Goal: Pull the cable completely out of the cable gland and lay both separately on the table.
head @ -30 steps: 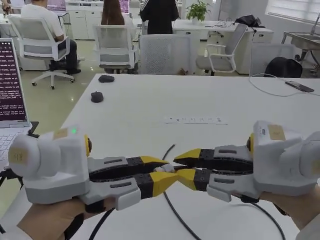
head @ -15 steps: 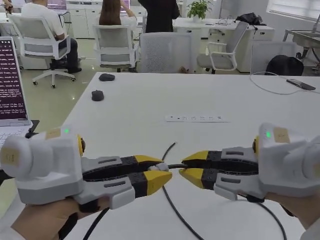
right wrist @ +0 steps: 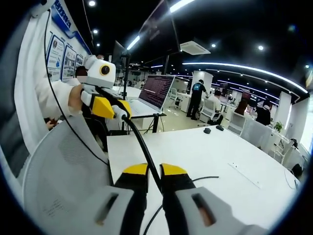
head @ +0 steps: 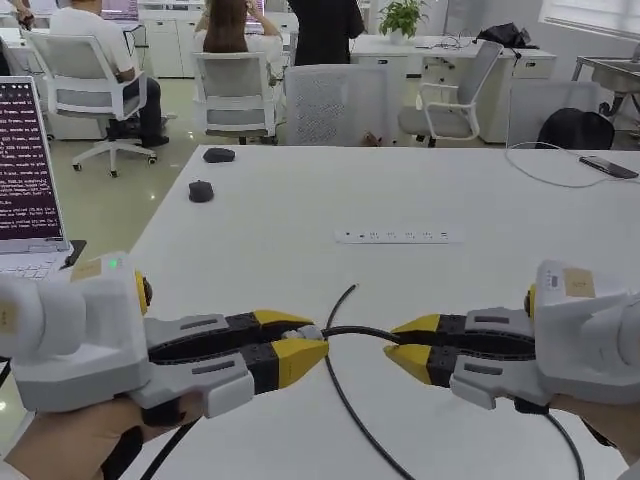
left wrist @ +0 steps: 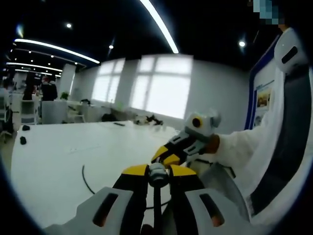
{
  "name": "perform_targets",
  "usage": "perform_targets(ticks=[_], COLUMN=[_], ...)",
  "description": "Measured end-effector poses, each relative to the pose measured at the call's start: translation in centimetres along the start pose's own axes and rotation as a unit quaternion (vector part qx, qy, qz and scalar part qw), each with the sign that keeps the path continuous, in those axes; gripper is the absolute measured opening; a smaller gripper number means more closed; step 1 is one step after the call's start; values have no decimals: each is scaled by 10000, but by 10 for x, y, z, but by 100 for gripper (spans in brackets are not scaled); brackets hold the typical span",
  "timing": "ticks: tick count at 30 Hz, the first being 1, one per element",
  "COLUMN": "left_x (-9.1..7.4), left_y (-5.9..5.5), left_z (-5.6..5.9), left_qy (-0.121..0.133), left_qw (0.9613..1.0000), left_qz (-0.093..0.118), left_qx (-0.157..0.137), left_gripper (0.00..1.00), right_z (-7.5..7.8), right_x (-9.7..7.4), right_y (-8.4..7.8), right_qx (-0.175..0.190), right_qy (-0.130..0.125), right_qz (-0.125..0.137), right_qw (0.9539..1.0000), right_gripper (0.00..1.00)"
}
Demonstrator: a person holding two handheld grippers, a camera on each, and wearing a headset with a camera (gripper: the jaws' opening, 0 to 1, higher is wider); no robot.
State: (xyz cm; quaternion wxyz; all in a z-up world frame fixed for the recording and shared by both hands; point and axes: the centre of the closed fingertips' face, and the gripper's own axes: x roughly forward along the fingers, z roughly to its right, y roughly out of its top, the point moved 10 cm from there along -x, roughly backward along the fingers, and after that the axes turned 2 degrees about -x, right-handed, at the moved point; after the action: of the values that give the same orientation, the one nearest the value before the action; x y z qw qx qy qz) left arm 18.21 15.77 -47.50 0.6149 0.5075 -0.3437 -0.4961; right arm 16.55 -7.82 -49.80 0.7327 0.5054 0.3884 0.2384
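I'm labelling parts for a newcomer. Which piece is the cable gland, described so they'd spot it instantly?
Start at the white table, then the left claw held over its near edge. The cable gland is the small fitting pinched between its yellow tips: pale grey, unlike the black cable leaving it.

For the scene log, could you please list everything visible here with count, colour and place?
table: 1, white, under everything
cable: 1, black, one stretch held above the table, rest trailing on it
cable gland: 1, grey, threaded on the cable
power strip: 1, white, mid-table
computer mice: 2, black, table's far left
laptop: 1, purple screen, left edge
phone: 1, dark, table's far right
office chairs: several, white and grey, behind the table
bag: 1, black, by a far-right chair
people: 3, background
left tool: 1, yellow-tipped, shut on the cable gland
right tool: 1, yellow-tipped, shut on the cable
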Motion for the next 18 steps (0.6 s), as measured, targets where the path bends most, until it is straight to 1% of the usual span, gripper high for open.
perform_targets(ticks=[5,7,10,12,13,14,16,18], left_x=[-2,-2,-2,-1,0,0,1,2], left_y=[0,0,2,3,3,3,3,2], left_z=[1,2,5,9,10,11,12,12], left_qy=[1,-42,-137,-227,-254,-280,-293,-310], left_qw=[10000,10000,9998,9994,9992,9990,9989,9988], left_qz=[2,-6,-102,-186,-214,-239,-253,-275], left_qx=[-31,14,115,207,233,263,269,271], left_gripper=[17,17,17,17,17,17,17,17], right_z=[-3,-5,-8,-11,-12,-14,-17,-19], right_x=[-1,-1,0,2,2,3,5,6], right_y=[-1,-1,-3,-4,-5,-5,-1,6], right_qx=[40,83,75,-76,-158,-217,-316,-393], right_qy=[-10,21,113,157,175,187,178,167], right_qz=[-26,-59,-170,-321,-412,-454,-474,-430], right_qw=[10000,9999,9998,9993,9989,9986,9982,9982], right_gripper=[7,8,8,8,9,13,18,21])
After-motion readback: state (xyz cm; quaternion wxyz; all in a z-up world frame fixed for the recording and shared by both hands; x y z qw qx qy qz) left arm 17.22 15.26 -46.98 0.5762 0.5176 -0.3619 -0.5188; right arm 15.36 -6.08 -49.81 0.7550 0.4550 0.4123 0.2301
